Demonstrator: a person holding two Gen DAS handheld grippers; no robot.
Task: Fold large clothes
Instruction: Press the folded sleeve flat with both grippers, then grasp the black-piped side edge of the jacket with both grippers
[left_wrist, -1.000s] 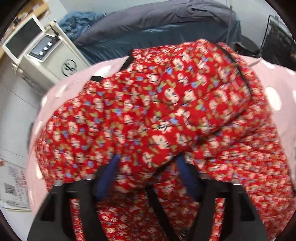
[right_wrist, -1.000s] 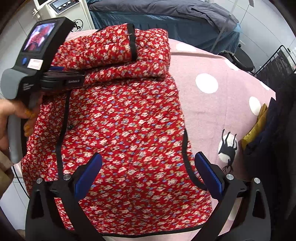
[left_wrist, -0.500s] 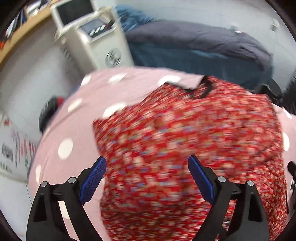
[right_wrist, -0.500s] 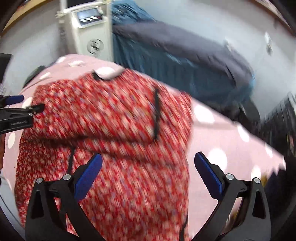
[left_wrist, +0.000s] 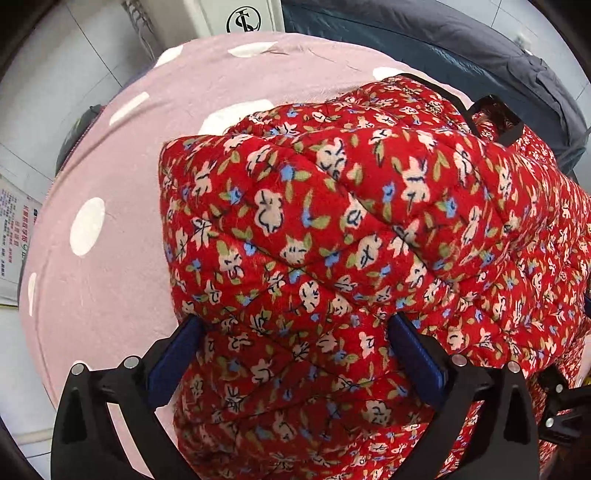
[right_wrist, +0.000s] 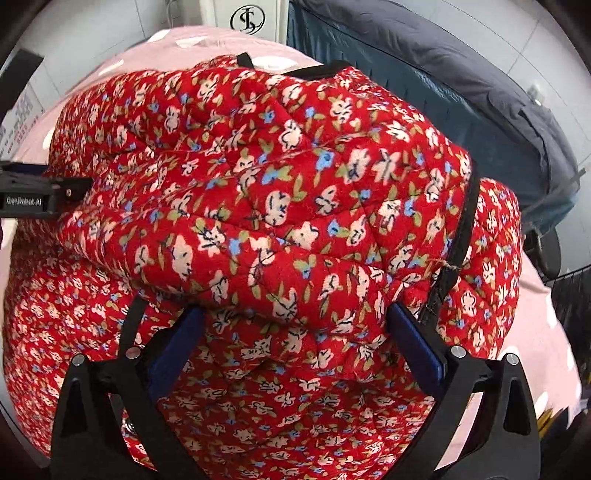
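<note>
A red quilted floral jacket (left_wrist: 332, 229) with black trim lies folded on a pink polka-dot cloth (left_wrist: 110, 206). My left gripper (left_wrist: 295, 332) is open, its blue fingers straddling the folded left edge of the jacket. My right gripper (right_wrist: 295, 325) is open too, its fingers straddling a thick fold of the jacket (right_wrist: 277, 192) near a black-trimmed edge (right_wrist: 465, 221). The fingertips of both are partly hidden in the fabric. The left gripper body (right_wrist: 33, 195) shows at the left of the right wrist view.
A white machine with a round logo (right_wrist: 247, 18) stands behind the table. A bed with dark blue-grey covers (right_wrist: 461, 74) lies at the back right. A black wire rack (right_wrist: 569, 295) is at the right. A printed sheet (left_wrist: 14, 221) lies at the left.
Both grippers have moved forward and down onto the jacket, their open fingers now pushed around its folds. One second ago the left gripper held a fold; it opened after that.
</note>
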